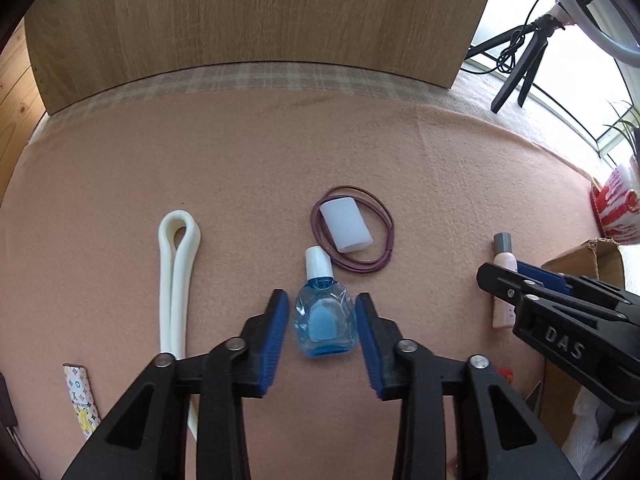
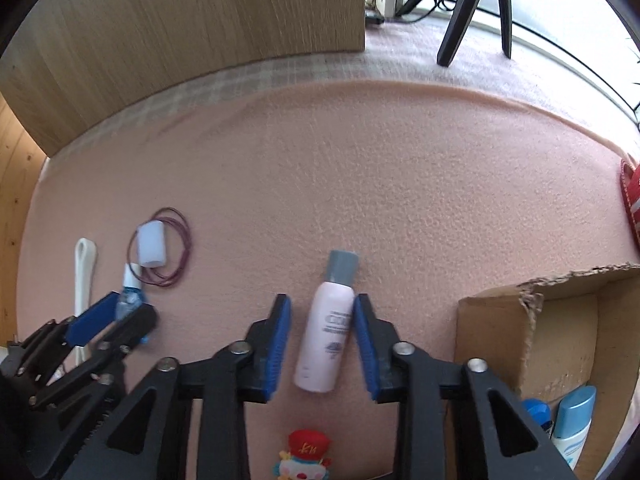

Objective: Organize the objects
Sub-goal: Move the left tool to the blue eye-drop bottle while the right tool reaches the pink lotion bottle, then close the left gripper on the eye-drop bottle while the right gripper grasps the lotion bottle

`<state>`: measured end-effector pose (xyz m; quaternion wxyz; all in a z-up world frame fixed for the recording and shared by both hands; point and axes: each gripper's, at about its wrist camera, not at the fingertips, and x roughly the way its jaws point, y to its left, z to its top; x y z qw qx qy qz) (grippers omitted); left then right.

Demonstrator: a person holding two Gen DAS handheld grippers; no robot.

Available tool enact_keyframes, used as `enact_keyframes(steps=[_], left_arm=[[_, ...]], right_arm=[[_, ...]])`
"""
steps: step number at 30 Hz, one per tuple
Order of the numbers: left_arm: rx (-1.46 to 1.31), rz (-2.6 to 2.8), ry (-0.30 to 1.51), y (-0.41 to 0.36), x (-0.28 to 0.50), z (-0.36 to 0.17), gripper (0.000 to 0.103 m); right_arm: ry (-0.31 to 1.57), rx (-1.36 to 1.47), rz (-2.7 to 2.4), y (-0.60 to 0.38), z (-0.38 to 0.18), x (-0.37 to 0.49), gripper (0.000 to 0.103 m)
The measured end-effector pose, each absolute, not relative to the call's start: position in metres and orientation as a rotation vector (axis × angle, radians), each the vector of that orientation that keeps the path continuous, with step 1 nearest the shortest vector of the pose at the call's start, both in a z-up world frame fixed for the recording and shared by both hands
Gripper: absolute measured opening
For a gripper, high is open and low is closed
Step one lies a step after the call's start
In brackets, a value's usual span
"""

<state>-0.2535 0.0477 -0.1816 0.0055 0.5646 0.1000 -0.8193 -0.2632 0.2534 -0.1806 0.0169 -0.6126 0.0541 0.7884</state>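
With both grippers' jaws released around the blue bottle (image 1: 325, 322) and pink bottle (image 2: 326, 340), closing off-centre could squirt either toward 12 o'clock.

home room | pink blanket (image 1: 260, 168) | wooden furniture panel (image 1: 256, 16) | window (image 1: 516, 20)

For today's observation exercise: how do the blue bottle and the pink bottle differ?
The blue bottle is squat, see-through and white-capped; the pink bottle is tall, slim, opaque and grey-capped. The blue one sits between the left gripper's open fingers, the pink between the right gripper's. Both lie flat, caps pointing away.
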Motion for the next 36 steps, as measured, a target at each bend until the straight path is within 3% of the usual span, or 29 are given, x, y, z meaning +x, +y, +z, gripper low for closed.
enact_keyframes(steps=[3,15,36], left_arm=[[1.762,-2.58,0.331,0.044,-0.25,-0.182,0.033],[1.776,-2.596,0.39,0.047,-0.23,-0.184,0.033],[1.723,-2.708,0.417,0.072,-0.185,-0.141,0.033]], right_arm=[[0.156,-1.895,2.463,0.254,-0.18,-0.262,0.019],[0.22,-1.928,2.526,0.252,-0.179,-0.24,0.019],[0.531,-1.778,2.689,0.292,-0.114,-0.187,0.019]])
